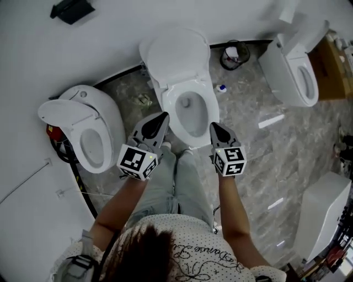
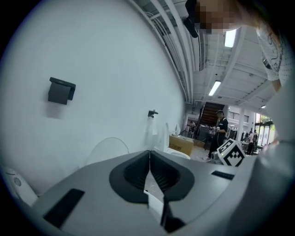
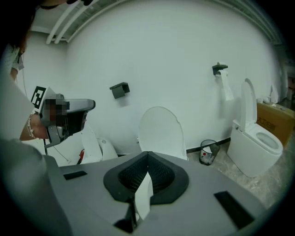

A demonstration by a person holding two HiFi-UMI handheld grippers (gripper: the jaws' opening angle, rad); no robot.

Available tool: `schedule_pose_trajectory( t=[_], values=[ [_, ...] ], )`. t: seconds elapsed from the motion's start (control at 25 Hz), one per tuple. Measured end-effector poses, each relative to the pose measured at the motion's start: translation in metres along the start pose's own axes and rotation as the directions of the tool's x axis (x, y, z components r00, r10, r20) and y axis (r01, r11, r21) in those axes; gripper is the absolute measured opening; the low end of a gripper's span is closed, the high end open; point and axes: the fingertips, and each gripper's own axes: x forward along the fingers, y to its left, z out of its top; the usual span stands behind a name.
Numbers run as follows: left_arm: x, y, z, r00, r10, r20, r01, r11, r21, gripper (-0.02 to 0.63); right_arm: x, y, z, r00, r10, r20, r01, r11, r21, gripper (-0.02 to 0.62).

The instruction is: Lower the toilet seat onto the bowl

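From the head we look steeply down, from well above, on the middle toilet point(image 1: 187, 104) at frame centre. Along the left jaws we face almost level at the white wall point(image 2: 106, 69). Along the right jaws we face slightly downward at that toilet's raised lid point(image 3: 161, 131), mid-frame. All 3 views share the black wall box point(image 1: 71, 10).

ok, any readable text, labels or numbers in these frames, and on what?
"Danse": cursive script on the person's shirt; a tentative reading of the first word, the rest is not legible.
Cardboard box: dark print on its side, too small to read.
Cubes on the left gripper and right gripper: square marker patterns only, no letters or numbers.
Nothing else readable.
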Motion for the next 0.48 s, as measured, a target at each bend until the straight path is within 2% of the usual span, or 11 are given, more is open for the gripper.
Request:
schedule_pose_trajectory(
  t=[0.24,0.48],
  values=[
    [-0.014,-0.01,0.049,0.998,-0.021,0.058,0.019,0.999,0.028,0.009,-0.038,0.02,0.083,0.983,-0.007,0.184,0.02,0.997,-0.073,0.011],
    [-0.033,-0.013,0.098,0.991,-0.029,0.132,0.017,0.996,0.092,0.008,-0.08,0.053,0.158,0.938,-0.003,0.347,0.066,0.983,-0.171,0.011]
  ],
)
